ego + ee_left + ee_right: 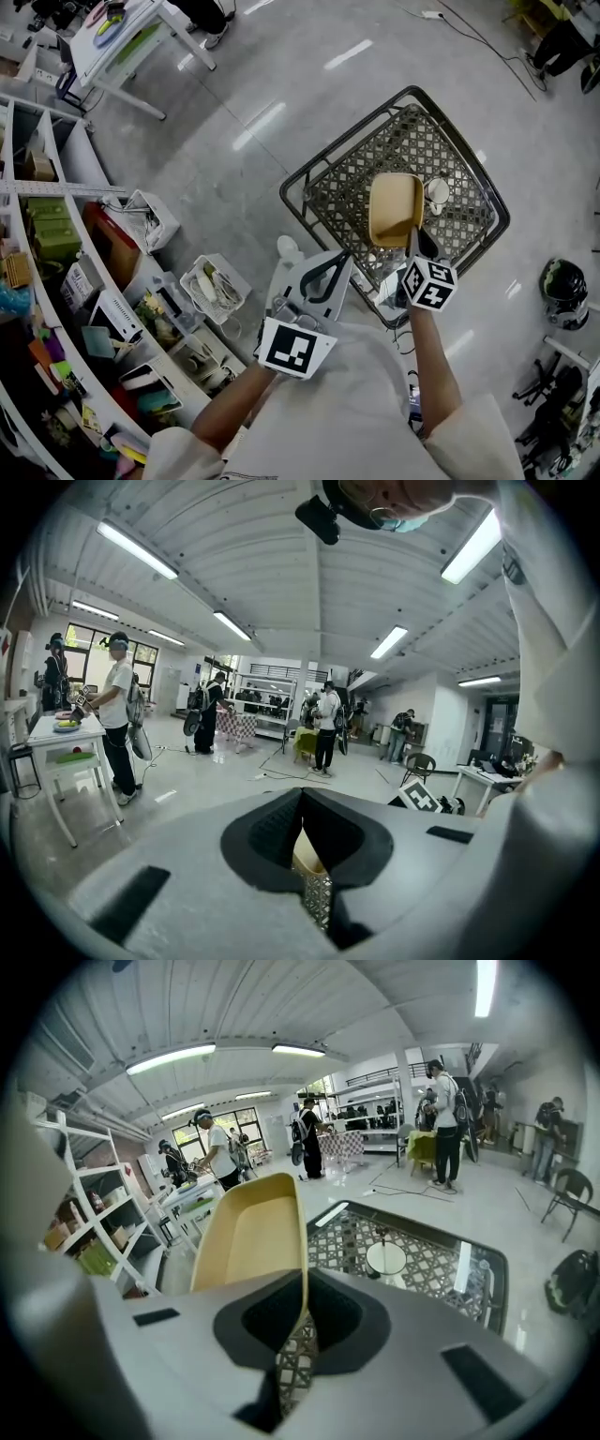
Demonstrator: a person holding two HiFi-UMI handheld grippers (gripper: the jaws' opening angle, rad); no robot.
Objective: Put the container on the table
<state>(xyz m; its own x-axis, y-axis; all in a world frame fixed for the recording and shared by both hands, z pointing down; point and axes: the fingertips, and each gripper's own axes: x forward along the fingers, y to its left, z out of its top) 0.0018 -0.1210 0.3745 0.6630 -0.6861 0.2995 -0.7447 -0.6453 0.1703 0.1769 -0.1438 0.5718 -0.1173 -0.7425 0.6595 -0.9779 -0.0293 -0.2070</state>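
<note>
A tan, open-topped container (394, 208) hangs tilted over a black wire-mesh cart (347, 136). My right gripper (412, 239) is shut on its near rim. In the right gripper view the container (248, 1237) rises from between the closed jaws of that gripper (302, 1305), with the cart's mesh floor (431, 1269) beyond. My left gripper (343, 257) points at the cart's near-left rim, just left of the container. Its jaws (302, 803) meet with nothing between them. Below them, a sliver of container (306, 853) and mesh shows.
A white round object (437, 192) lies on the cart's mesh. Crowded shelves (56, 234) and white wire baskets (214, 286) stand to the left. A white table (122, 28) is at the far top left, and a dark helmet (565, 281) lies to the right. Several people stand in the room.
</note>
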